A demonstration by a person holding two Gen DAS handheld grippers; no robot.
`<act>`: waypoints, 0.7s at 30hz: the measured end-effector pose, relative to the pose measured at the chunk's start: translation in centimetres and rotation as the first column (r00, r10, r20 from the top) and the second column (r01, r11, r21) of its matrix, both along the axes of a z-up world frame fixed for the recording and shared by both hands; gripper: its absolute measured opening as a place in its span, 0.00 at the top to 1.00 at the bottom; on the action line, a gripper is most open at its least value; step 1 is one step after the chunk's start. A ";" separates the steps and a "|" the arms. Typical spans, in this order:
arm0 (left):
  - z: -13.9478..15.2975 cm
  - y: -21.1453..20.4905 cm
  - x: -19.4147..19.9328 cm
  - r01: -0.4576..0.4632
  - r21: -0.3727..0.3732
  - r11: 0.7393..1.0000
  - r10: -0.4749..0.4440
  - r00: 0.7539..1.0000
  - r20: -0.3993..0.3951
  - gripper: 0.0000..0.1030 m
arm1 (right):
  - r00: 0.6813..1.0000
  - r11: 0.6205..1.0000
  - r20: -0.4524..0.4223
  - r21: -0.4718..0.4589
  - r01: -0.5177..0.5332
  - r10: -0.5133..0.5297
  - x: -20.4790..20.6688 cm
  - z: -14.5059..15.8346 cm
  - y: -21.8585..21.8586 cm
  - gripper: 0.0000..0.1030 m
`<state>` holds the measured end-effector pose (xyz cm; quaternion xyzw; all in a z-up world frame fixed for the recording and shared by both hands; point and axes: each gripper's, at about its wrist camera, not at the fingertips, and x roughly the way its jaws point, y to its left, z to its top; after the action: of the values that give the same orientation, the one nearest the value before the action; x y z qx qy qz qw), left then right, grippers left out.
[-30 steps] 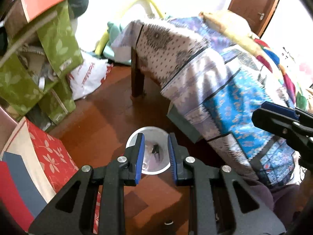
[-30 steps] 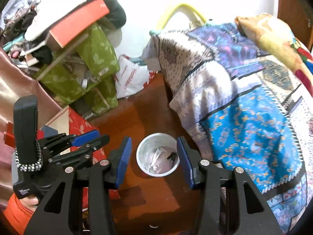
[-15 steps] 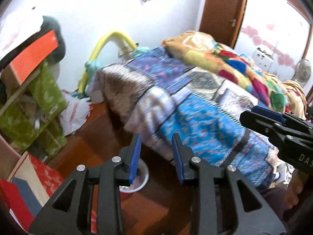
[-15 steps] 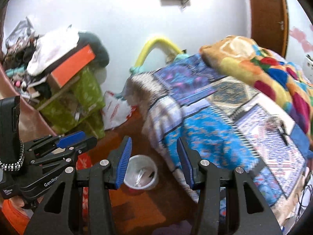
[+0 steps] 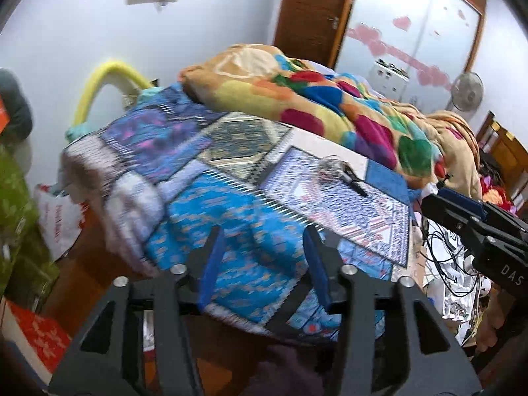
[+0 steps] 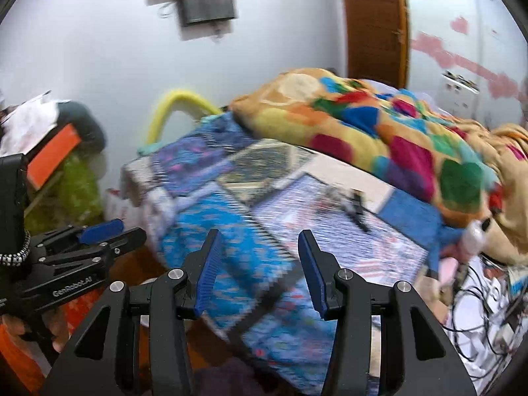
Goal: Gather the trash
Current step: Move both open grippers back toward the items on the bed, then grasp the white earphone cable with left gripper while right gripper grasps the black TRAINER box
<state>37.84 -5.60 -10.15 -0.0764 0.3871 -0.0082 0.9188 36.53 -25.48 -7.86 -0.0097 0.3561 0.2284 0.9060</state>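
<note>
Both claws empty: left gripper (image 5: pixel 264 264) jaws just opening, right gripper (image 6: pixel 260 264) agape. Crumpled clear wrapper (image 5: pixel 330 168) and black scrap (image 5: pixel 354 183) on the patchwork bedspread (image 5: pixel 231 231) look uncollected.

Bright, even daylight; motion blur throughout, strong fisheye bending at the edges.

The white wall (image 5: pixel 82 33) and pale panel (image 5: pixel 412 26) are lit softly, without hard shadows or glare. The bedspread (image 5: pixel 250 231) is smeared, more so in the right wrist view, where the wall box (image 6: pixel 204 3) is doubled. Dark vignetting is seen in all corners.
</note>
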 end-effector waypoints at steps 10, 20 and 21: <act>-5.1 -6.2 9.1 0.116 -0.013 0.993 -0.117 0.989 -0.088 0.50 | 0.988 0.991 -0.075 -0.014 0.132 -0.132 5.4 -3.7 -6.9 0.57; -10.2 -9.4 16.5 0.208 -0.015 0.978 -0.207 0.967 -0.148 0.50 | 0.975 0.986 -0.154 -0.004 0.164 -0.163 12.1 -8.2 -8.1 0.57; -10.4 -9.5 17.0 0.210 -0.017 0.978 -0.210 0.966 -0.150 0.50 | 0.972 0.986 -0.170 0.005 0.164 -0.161 13.1 -8.8 -8.0 0.57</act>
<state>54.82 -15.13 -20.56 -0.0360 0.4613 -0.0997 0.8809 49.67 -33.46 -16.69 0.0475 0.4290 0.1569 0.8883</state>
